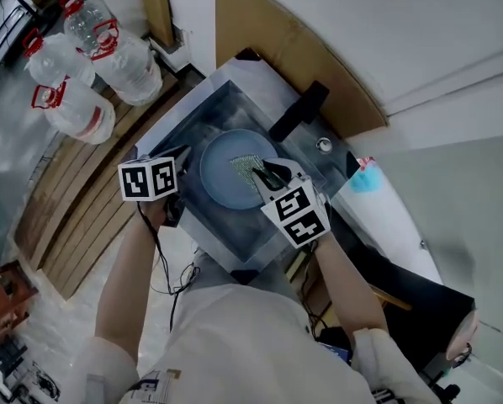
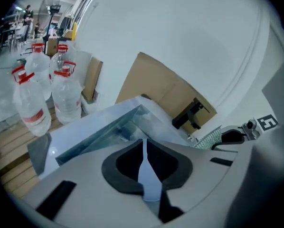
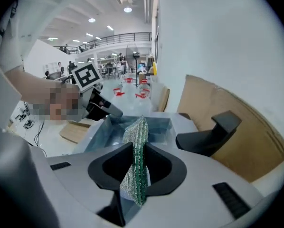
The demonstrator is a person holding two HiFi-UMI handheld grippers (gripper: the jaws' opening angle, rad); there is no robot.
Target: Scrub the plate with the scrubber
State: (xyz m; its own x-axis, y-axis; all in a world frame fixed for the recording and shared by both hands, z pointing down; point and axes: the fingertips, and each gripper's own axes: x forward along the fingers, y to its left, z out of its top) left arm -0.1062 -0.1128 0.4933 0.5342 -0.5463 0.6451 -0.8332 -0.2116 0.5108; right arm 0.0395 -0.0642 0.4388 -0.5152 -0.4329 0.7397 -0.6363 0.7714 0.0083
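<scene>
- Sink (image 1: 226,99) taken as reference point: steel basin, seen from above in head view, with the person's torso at its near side.
- Plate (image 1: 222,175): pale blue, round, sits inside the sink, roughly mid-basin.
- Left gripper (image 2: 144,151): comes in over the sink's left rim. Its jaws are drawn together on the plate's edge. The left gripper view shows a thin pale strip of rim pinched between the dark pads.
- Right gripper (image 3: 137,160): over the near-right part of the sink, above the plate. Its jaws are clamped on the scrubber (image 3: 138,146), which stands on edge between the pads and sticks out past the fingertips.
- Scrubber is a green-and-silver mesh pad. In head view its free end lies over the plate's face, near the middle of the sink. Cannot tell whether it presses on the plate or only touches it.
- The two grippers face each other across the sink, and each shows in the other's view.
- Faucet (image 1: 298,112): black, mounted at the sink's far-right rim, with its spout reaching over the basin.
- Cardboard sheet (image 1: 268,32): brown, leans against the white wall just behind the sink.
- Water bottles (image 1: 108,53): several large clear ones with red caps and handles, well off to the far left of the sink.
- Wooden slats (image 1: 75,200): on the floor to the left of the sink, running up to the bottles.
</scene>
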